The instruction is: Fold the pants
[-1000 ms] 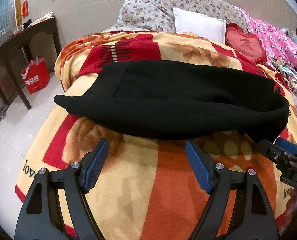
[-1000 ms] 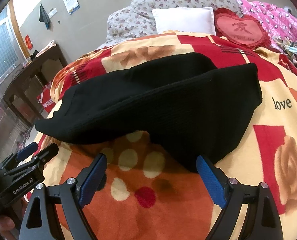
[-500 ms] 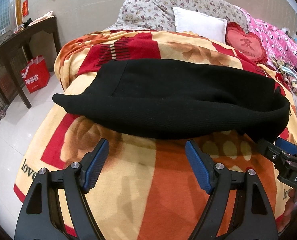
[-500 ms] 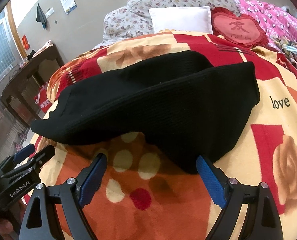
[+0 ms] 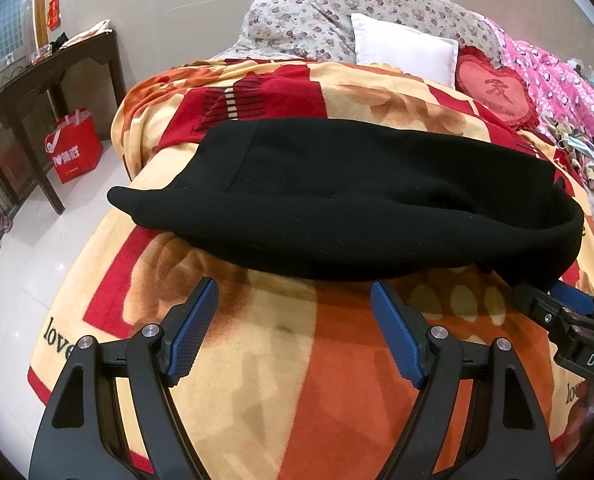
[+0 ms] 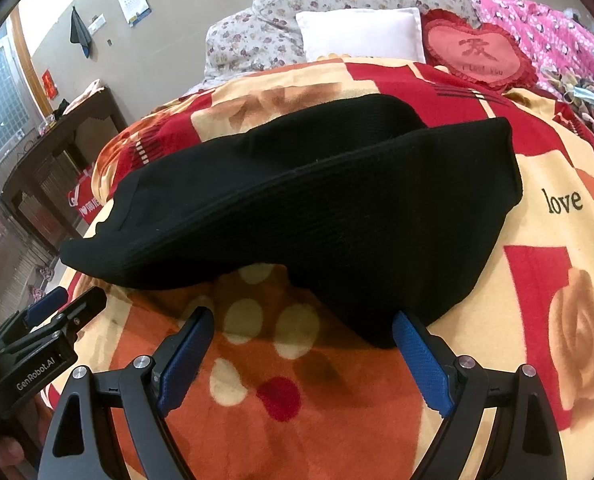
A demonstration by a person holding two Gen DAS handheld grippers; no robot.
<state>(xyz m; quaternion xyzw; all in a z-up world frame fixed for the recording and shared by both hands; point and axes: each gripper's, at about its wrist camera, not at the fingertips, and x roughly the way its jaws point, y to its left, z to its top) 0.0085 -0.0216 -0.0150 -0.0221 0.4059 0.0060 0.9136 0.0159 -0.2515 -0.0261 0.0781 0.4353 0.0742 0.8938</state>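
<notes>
Both tongs, left (image 5: 295, 330) and right (image 6: 303, 360), gape before black pants (image 5: 357, 204).

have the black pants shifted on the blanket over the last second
No. The black pants lie in the same place against the "love" lettering on the blanket; only the camera view drifts slightly.

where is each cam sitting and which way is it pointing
Left wrist: on the left hand-held gripper, facing up the bed over the black pants; its open fingers show.
Right wrist: on the right hand-held gripper, open, nearer the pants' right end, same heading.
Shared: pants, blanket, white pillow; each sees the other gripper.
</notes>
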